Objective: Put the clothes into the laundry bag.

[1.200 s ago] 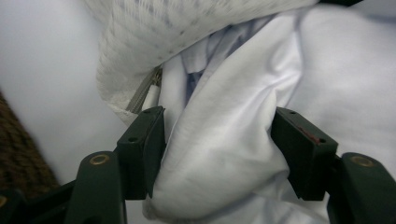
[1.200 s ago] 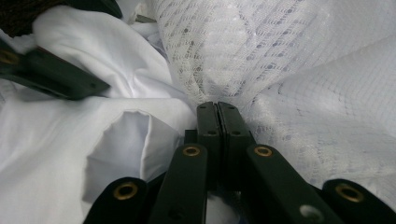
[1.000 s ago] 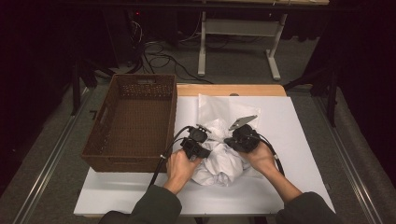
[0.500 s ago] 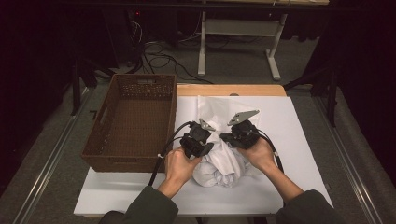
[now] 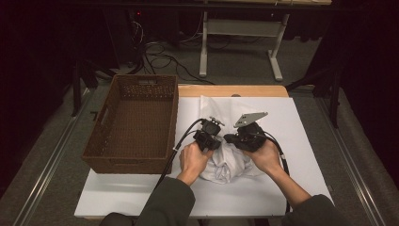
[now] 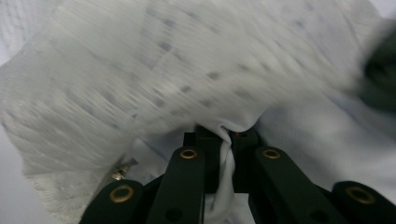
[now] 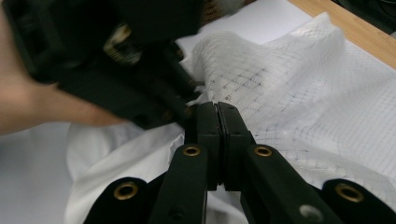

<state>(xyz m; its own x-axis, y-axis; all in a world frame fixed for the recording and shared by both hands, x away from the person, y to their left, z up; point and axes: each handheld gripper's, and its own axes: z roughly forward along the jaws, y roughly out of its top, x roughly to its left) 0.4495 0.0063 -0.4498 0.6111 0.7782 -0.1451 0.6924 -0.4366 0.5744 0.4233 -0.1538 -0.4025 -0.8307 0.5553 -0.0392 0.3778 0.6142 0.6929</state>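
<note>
A white cloth (image 5: 227, 165) lies bunched in the middle of the white table (image 5: 310, 141), with a flat meshed part spreading toward the far edge. My left gripper (image 5: 212, 142) points down into the bunch. In the left gripper view, the left gripper (image 6: 225, 133) is shut on a fold of the cloth (image 6: 224, 84) that runs between the jaws. My right gripper (image 5: 241, 142) sits close beside it. In the right gripper view, the right gripper (image 7: 217, 106) has its jaws pressed together where the cloth (image 7: 289, 93) peaks at the tips. The left gripper (image 7: 116, 60) appears blurred just left of them.
A brown wicker basket (image 5: 141, 81) stands on the left of the table with nothing seen inside. A wooden strip (image 5: 254, 91) runs along the table's far edge. Beyond are a floor with cables (image 5: 164, 56) and a table frame (image 5: 240, 28).
The left gripper has shifted a little toward the right gripper. The cloth under both is gathered tighter, and both grippers stand slightly higher over it.
</note>
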